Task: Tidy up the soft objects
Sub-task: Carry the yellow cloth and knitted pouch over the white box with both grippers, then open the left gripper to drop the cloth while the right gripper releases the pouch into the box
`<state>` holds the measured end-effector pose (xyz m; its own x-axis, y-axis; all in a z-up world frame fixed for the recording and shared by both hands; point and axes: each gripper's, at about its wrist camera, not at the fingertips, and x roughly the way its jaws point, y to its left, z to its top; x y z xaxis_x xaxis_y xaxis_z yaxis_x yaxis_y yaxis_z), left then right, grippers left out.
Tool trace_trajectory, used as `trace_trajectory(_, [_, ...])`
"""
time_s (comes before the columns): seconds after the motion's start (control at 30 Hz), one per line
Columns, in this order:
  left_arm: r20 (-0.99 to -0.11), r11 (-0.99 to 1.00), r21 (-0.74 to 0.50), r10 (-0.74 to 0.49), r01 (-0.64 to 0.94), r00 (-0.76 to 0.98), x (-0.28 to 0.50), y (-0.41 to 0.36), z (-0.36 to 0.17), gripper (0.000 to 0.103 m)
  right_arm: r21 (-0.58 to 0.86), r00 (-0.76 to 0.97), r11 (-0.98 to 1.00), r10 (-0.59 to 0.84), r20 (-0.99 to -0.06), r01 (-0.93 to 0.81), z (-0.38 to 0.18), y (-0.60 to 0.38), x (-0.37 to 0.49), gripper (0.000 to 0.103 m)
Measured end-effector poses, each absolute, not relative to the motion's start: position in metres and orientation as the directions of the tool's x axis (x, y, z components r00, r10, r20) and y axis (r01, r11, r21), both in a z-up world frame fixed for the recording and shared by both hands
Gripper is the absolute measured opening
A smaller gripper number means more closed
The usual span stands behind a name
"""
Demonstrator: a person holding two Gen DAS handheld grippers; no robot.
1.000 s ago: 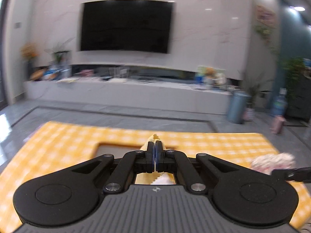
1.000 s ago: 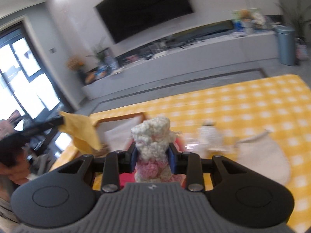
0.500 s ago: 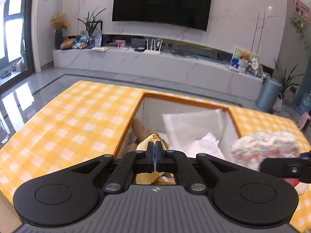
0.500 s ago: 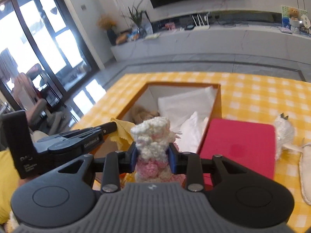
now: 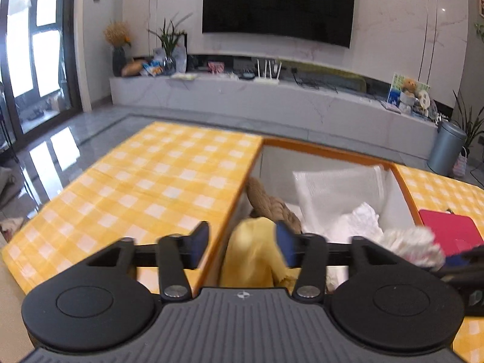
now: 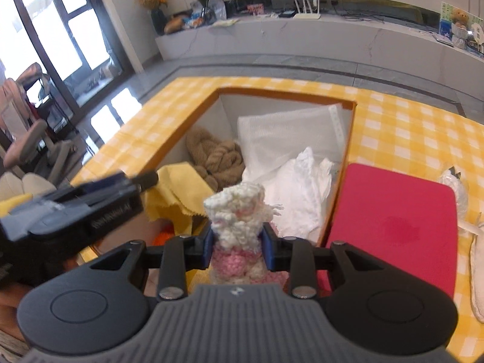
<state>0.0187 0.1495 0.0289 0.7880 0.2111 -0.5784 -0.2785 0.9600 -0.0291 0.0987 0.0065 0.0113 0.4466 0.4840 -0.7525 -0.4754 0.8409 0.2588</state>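
Nearest the right camera, the right hand-held gripper [image 6: 236,246] is clamping a white-and-pink knitted toy [image 6: 239,211] between its blue pads, holding it upright over the near end of the open box [image 6: 348,157].

To its left, the left hand-held gripper [image 5: 241,246] is standing with jaws apart, having just been opening. The yellow cloth [image 5: 254,257] is hanging in the gap, close against the right pad and clear of the left pad; whether it is fully free cannot be told through the blur. It is draping over the box's near left corner.

Farther in, the box is already carrying a brown knitted piece [image 6: 216,154], crumpled white fabric [image 6: 302,187] and a white padded bag [image 6: 287,130]. A red lid [image 6: 390,227] is lying on the yellow checked tabletop [image 6: 408,127] just beside the box's right wall.

Risks, as judged:
- The cloth is sitting near the rim and could catch on the wall or cling to the pad as the left unit withdraws.
- The two grippers are working close together over one opening, so a collision is possible.
- The toy, released this near the edge, could topple outward.
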Motion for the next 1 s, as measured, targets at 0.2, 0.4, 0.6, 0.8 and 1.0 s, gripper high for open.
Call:
trace_trajectory(0.2, [-0.496, 0.929, -0.204, 0.175, -0.31, 0.85, 0.001, 0.167, 0.05, 0.095, 0.157, 0.424, 0.85, 0.401, -0.812, -0.503, -0.003, 0.028, 0.104, 0.032])
trace_trajectory(0.4, [-0.449, 0.927, -0.276, 0.108, -0.252, 0.887, -0.004, 0.168, 0.062, 0.103, 0.09, 0.401, 0.84, 0.346, -0.848, -0.535, -0.015, 0.044, 0.105, 0.032])
trace_trajectory(0.6, [-0.502, 0.92, -0.292, 0.086, -0.262, 0.861, 0.006, 0.168, 0.051, 0.103, -0.005, 0.405, 0.817, 0.281, -0.87, -0.577, -0.026, 0.063, 0.102, 0.036])
trace_trajectory(0.8, [-0.5, 0.949, -0.183, 0.134, -0.256, 0.855, 0.007, 0.161, 0.048, 0.103, -0.085, 0.447, 0.792, 0.249, -0.859, -0.605, -0.031, 0.075, 0.096, 0.055])
trace_trajectory(1.0, [-0.482, 0.955, -0.121, 0.183, -0.272, 0.857, 0.006, 0.154, 0.051, 0.103, -0.105, 0.491, 0.787, 0.268, -0.829, -0.608, -0.024, 0.073, 0.092, 0.077])
